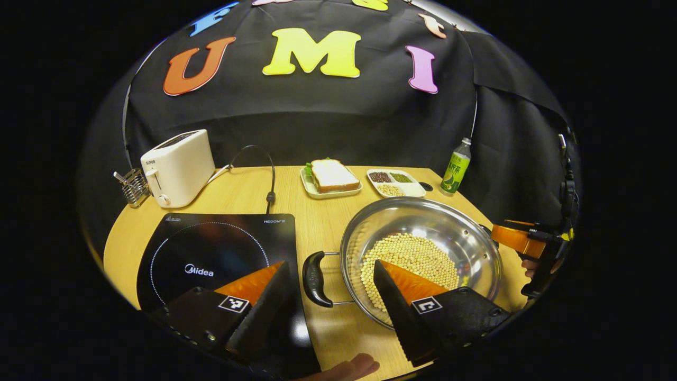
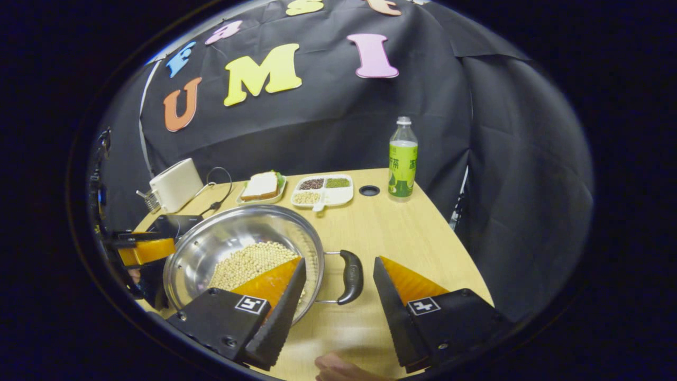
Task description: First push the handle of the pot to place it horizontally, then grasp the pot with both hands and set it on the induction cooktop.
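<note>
I hold both tongs, left (image 1: 330, 280) and right (image 2: 338, 280), wide open, empty, straddling the pot's (image 1: 423, 233) side handles (image 1: 316, 279); I'd close evenly, lift level.

the left gripper (image 1: 331, 275) has its jaws wide apart, fingers rising from 7 and 5 o'clock. the right gripper (image 2: 338, 270) is equally spread, fingers from 7 and 5 o'clock. a hand (image 1: 346, 368) edge peeks in at 6 o'clock.
</note>
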### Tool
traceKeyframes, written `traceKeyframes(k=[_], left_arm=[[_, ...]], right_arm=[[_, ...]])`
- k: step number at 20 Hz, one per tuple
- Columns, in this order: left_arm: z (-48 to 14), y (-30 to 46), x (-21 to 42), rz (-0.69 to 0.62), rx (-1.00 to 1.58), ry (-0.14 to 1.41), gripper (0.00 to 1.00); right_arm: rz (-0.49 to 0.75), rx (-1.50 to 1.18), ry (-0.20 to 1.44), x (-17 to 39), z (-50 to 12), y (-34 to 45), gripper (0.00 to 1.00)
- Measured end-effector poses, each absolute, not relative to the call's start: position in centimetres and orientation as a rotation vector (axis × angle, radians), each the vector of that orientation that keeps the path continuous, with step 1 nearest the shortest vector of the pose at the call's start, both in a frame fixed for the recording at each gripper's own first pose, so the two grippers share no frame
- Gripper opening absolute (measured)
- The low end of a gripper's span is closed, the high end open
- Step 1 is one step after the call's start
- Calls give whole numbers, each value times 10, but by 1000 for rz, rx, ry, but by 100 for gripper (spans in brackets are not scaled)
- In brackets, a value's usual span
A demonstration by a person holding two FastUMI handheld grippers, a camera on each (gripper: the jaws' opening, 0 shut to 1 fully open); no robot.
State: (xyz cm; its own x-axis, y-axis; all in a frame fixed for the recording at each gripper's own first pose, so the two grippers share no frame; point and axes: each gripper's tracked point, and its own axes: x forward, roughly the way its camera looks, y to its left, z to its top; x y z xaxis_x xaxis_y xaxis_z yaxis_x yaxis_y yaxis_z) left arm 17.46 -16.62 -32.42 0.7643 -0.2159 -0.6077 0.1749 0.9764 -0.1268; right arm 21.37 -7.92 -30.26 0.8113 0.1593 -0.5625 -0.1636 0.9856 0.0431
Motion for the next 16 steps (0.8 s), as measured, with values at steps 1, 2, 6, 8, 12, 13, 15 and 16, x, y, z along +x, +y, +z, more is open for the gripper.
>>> traceKeyframes(k=[1, 2, 6, 8, 12, 13, 15, 16], left_arm=[[-329, -170, 175, -224, -73, 679, 95], [-333, -172, 177, -229, -80, 697, 95], [-343, -167, 184, -195, -51, 726, 89], [-349, -165, 186, -178, -53, 747, 73], [-353, -165, 186, -174, -102, 777, 62], [-354, -164, 187, -173, -106, 781, 61], [-354, -165, 187, -180, -111, 791, 60], [-356, -166, 187, -182, -131, 802, 58]], right_arm=[[177, -2, 610, 216, -307, -77, 84], [176, -1, 619, 219, -312, -77, 84], [190, 19, 653, 225, -329, -75, 78], [196, 16, 662, 227, -332, -74, 76], [178, -6, 675, 230, -335, -78, 67], [180, -11, 678, 231, -335, -77, 69], [183, -15, 689, 230, -337, -78, 67], [179, 6, 704, 232, -340, -77, 68]])
